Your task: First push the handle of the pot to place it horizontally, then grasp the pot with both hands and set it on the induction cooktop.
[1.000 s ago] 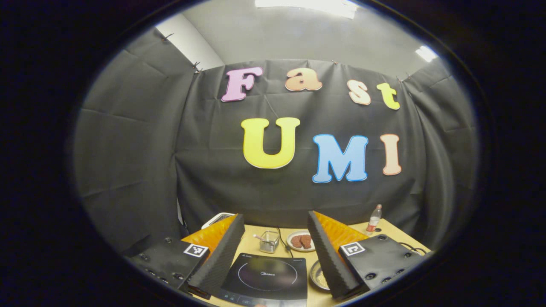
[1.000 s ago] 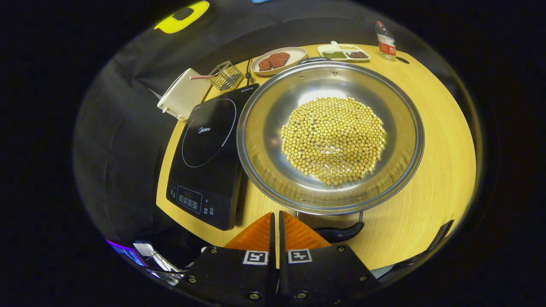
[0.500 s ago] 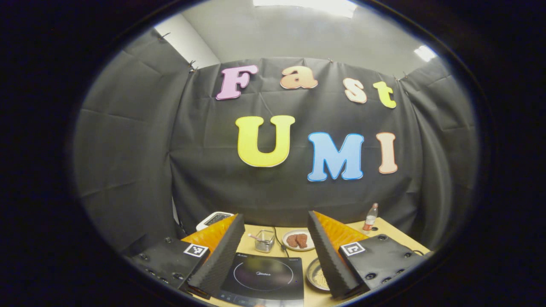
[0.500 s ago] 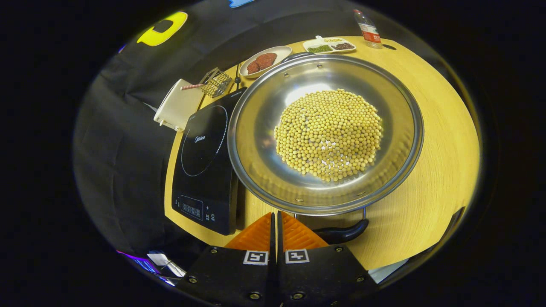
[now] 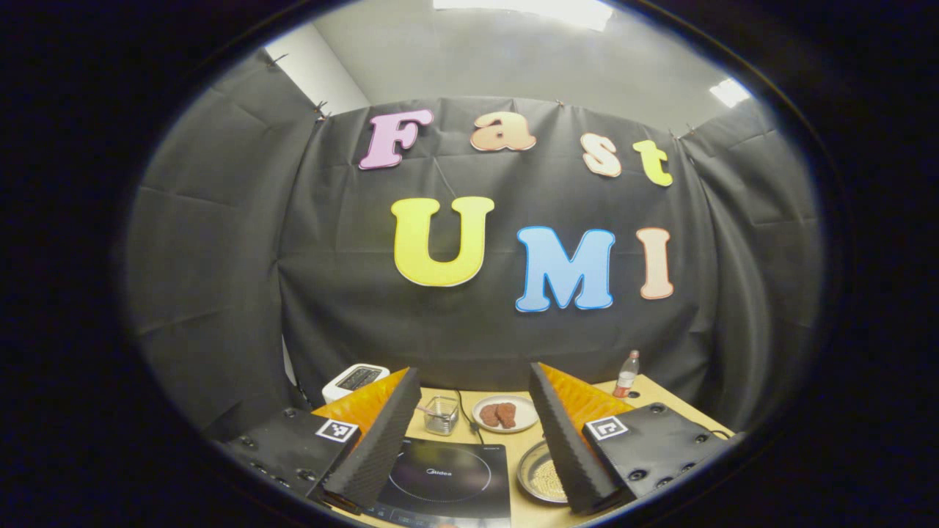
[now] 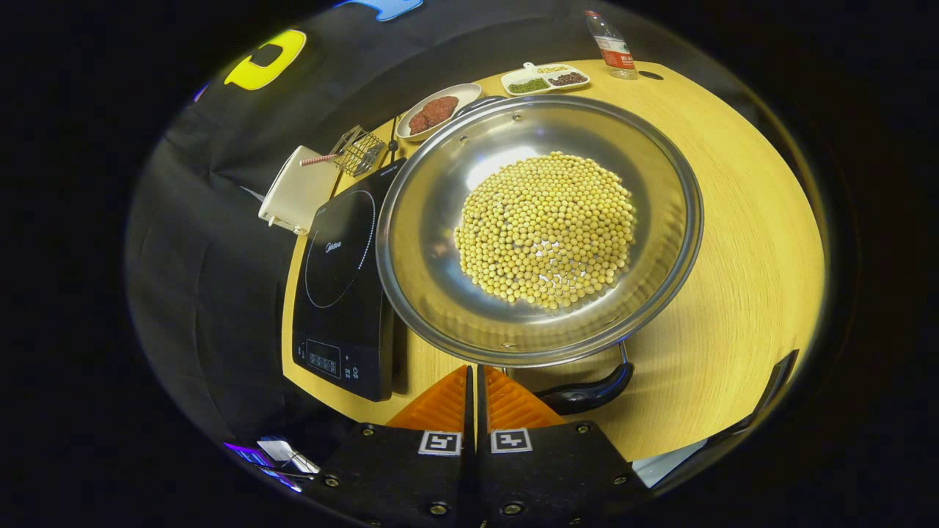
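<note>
Right gripper (image 6: 473, 378): my jaws pressed together, holding nothing, at the near black handle (image 6: 587, 392) of the pot (image 6: 539, 227). Pot of soybeans (image 6: 546, 227) sits on the table (image 6: 741, 242), just right of the induction cooktop (image 6: 341, 286). Left gripper (image 5: 469, 433): jaws wide apart, empty, raised above the cooktop.

Right gripper view: pot's (image 6: 539, 227) near handle (image 6: 587, 392) partly behind the gripper (image 6: 473, 389); far handle hidden by the rim. Left gripper view: induction cooktop (image 5: 444, 480) front cut off by picture edge, pot half hidden by a finger (image 5: 568, 440). Tray contents (image 6: 544, 78) at table's far edge too small to ID.
</note>
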Available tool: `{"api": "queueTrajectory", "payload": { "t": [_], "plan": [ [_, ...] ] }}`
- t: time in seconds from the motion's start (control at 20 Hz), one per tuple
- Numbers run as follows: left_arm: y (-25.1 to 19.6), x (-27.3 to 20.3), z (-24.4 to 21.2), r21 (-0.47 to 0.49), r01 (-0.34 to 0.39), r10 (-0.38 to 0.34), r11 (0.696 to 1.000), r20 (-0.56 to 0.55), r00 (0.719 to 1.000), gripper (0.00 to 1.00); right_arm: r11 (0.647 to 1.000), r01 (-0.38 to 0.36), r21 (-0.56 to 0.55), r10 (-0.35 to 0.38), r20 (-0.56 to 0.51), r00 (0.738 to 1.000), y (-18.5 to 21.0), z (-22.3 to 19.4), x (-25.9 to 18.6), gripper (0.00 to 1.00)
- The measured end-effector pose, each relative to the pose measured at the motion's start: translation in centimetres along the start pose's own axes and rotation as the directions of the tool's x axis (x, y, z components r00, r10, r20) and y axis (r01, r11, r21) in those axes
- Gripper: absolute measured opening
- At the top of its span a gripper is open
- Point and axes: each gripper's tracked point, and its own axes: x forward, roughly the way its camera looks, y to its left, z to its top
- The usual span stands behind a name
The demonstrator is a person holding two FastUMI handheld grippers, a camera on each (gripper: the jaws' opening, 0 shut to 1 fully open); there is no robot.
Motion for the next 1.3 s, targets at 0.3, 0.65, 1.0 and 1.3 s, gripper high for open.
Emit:
{"api": "queueTrajectory", "payload": {
  "t": [0.3, 0.65, 1.0, 1.3],
  "plan": [
    [-1.4, 0.3, -0.2, 0.005, 0.022, -0.022, 1.0, -0.003, 1.0, 0.99, 1.0, 0.012, 0.011, -0.012, 0.009, 1.0, -1.3, 0.3, -0.7, 0.01],
    [-2.6, 0.6, -0.1, 0.005, 0.036, -0.036, 0.999, 0.0, 0.999, 0.99, 0.999, 0.044, 0.014, -0.045, 0.019, 0.999, -3.4, 0.9, -1.4, 0.01],
    [-3.4, 0.7, -0.4, 0.008, 0.042, -0.042, 0.999, -0.005, 0.999, 0.97, 0.997, 0.075, 0.011, -0.075, 0.022, 0.997, -5.2, 1.2, -2.2, 0.01],
    [-4.0, 0.7, -0.5, 0.005, 0.043, -0.043, 0.999, -0.007, 0.999, 0.99, 0.995, 0.101, 0.025, -0.102, 0.026, 0.994, -7.0, 1.6, -2.9, 0.01]
  ]
}}
